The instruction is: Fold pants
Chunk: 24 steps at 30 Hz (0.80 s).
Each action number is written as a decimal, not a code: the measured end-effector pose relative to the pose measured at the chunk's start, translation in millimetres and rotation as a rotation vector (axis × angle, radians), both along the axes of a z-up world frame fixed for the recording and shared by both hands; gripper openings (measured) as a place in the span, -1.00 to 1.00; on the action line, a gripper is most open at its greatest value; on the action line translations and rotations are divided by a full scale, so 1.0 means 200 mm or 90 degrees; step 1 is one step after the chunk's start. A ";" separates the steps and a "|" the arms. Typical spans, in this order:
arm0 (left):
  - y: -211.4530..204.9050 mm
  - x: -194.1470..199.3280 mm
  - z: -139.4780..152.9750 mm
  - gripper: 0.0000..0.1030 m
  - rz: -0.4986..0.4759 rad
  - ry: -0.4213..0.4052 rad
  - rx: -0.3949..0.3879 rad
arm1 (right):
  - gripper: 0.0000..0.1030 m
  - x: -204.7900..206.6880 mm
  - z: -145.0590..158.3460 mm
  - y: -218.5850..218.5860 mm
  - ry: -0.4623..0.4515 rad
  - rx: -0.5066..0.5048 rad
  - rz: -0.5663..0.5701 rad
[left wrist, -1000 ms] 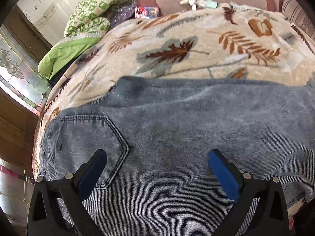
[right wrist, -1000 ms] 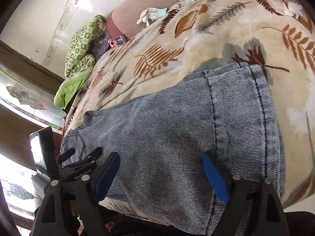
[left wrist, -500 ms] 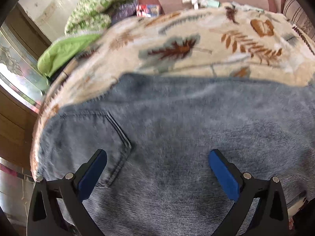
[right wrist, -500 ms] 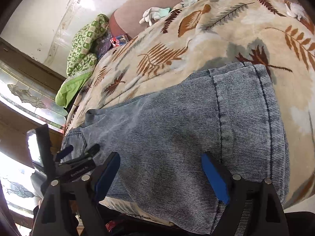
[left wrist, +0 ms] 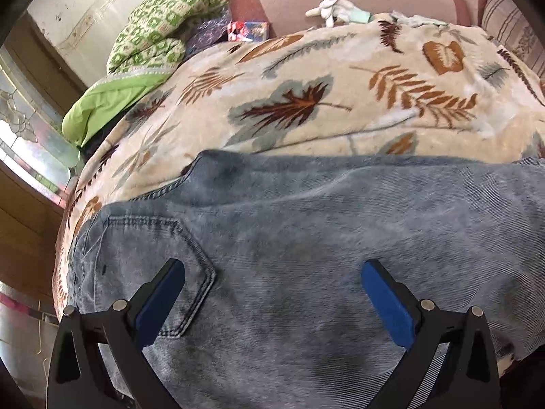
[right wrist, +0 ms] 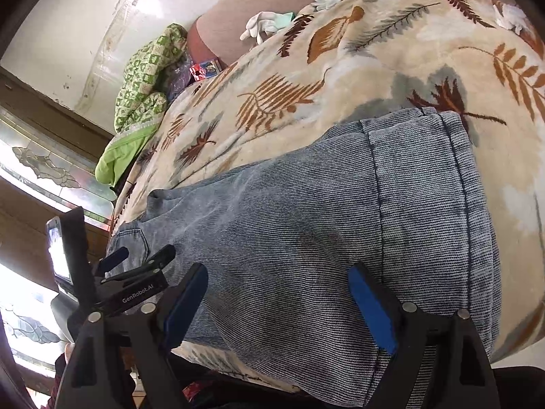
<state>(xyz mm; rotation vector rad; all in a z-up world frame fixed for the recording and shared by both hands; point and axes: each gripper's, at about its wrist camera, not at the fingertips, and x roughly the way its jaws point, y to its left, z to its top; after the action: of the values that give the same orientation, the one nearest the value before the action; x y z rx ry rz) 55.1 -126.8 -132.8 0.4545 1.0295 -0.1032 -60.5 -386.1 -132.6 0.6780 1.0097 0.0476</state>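
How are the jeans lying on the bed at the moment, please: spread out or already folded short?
Spread out lengthwise: the jeans run flat across the leaf-print blanket from back pocket to hem. Whether the legs are stacked, I cannot tell.

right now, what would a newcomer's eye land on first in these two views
The faded blue jeans lie flat across the near side of the bed, back pocket toward the left gripper. Under them spreads a cream blanket with brown leaf prints. Both grippers hover open above the denim, the right gripper near the hem end.
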 end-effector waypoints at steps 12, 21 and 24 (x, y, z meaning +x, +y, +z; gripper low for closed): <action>0.02 0.00 -0.07 1.00 -0.015 0.020 -0.018 | 0.69 0.02 0.00 0.07 0.004 -0.071 0.020; 0.11 -0.10 0.18 1.00 -0.052 -0.025 -0.101 | 0.69 -0.17 0.18 -0.08 -0.086 -0.075 -0.049; 0.13 -0.18 0.24 1.00 -0.089 -0.040 -0.122 | 0.69 -0.28 0.28 -0.21 -0.107 -0.070 -0.093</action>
<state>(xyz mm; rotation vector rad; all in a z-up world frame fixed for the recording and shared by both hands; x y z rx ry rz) 19.7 -101.1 -85.3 0.3526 0.9163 -0.3085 -116.6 -428.8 -76.4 0.6346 0.7929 -0.0770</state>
